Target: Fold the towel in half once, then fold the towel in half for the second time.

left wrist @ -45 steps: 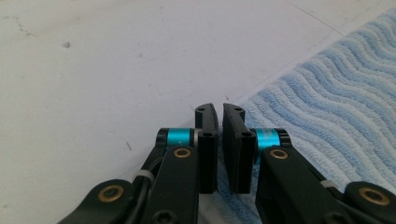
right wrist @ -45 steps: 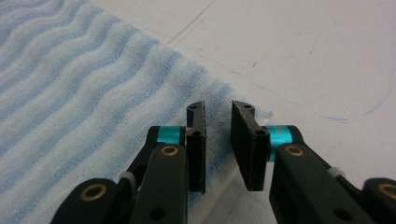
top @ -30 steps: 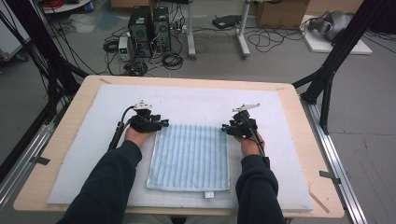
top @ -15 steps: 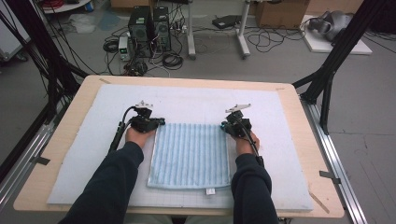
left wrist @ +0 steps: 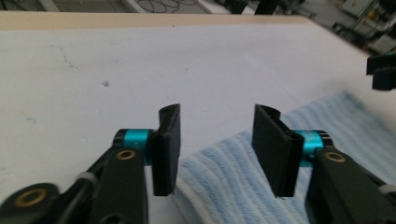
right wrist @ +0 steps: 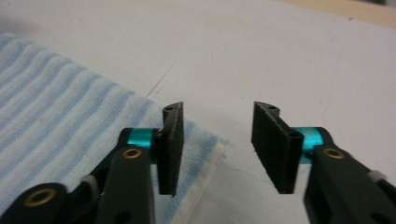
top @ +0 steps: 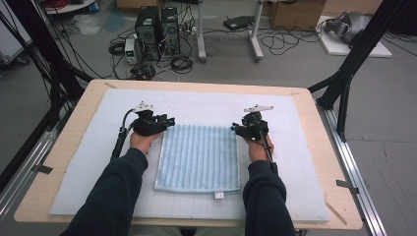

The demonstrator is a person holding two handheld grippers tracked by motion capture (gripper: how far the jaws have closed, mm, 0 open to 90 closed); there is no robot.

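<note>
I have the left tongs (top: 167,119) at the far left corner of the light blue striped towel (top: 199,157) and the right tongs (top: 234,129) at its far right corner, and the towel lies flat on the white mat (top: 305,162) that covers the desk (top: 322,118). Both pairs have just been opening. In the left gripper view the jaws stand apart with the towel's corner lying below the gap, gripping nothing; in the right gripper view the jaws are likewise parted, one above the towel's hemmed corner and the other above bare mat. My hands hide the tongs' bodies from above, and my sleeves cut off the towel's near corners. A small white tag (top: 219,195) sticks out from the towel's near edge; any writing on it is too small to read. The clutter on the floor beyond the desk is too blurred to read brands.
</note>
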